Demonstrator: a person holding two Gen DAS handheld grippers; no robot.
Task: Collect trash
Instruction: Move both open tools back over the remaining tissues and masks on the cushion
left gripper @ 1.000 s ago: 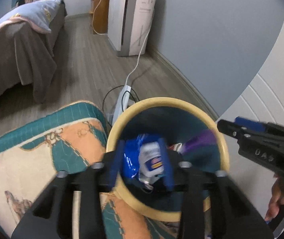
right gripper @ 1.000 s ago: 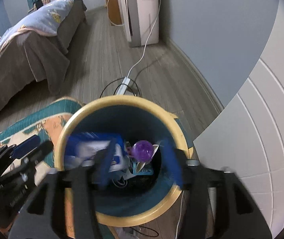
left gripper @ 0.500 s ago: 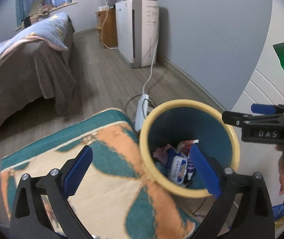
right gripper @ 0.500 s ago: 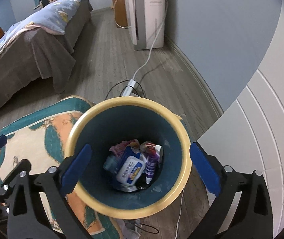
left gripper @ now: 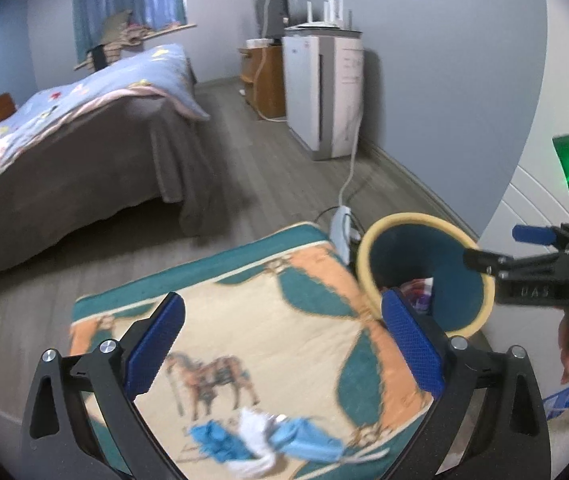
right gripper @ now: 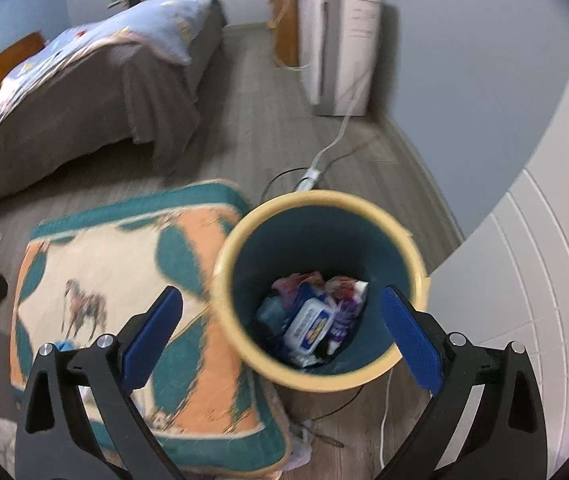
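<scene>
Left tongs [left gripper: 282,350] spread wide, empty, jaws just opened, over crumpled blue-and-white paper scraps [left gripper: 268,438] on horse-print teal-orange cushion [left gripper: 284,320]. Right tongs [right gripper: 282,338] likewise apart above yellow-rimmed teal bin [right gripper: 368,200]. Scraps look light, soft; pinch bunched white middle.

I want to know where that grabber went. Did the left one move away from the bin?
Yes. The left gripper was over the bin, jaws opening; now it's back over the cushion, bin off to its right.
</scene>
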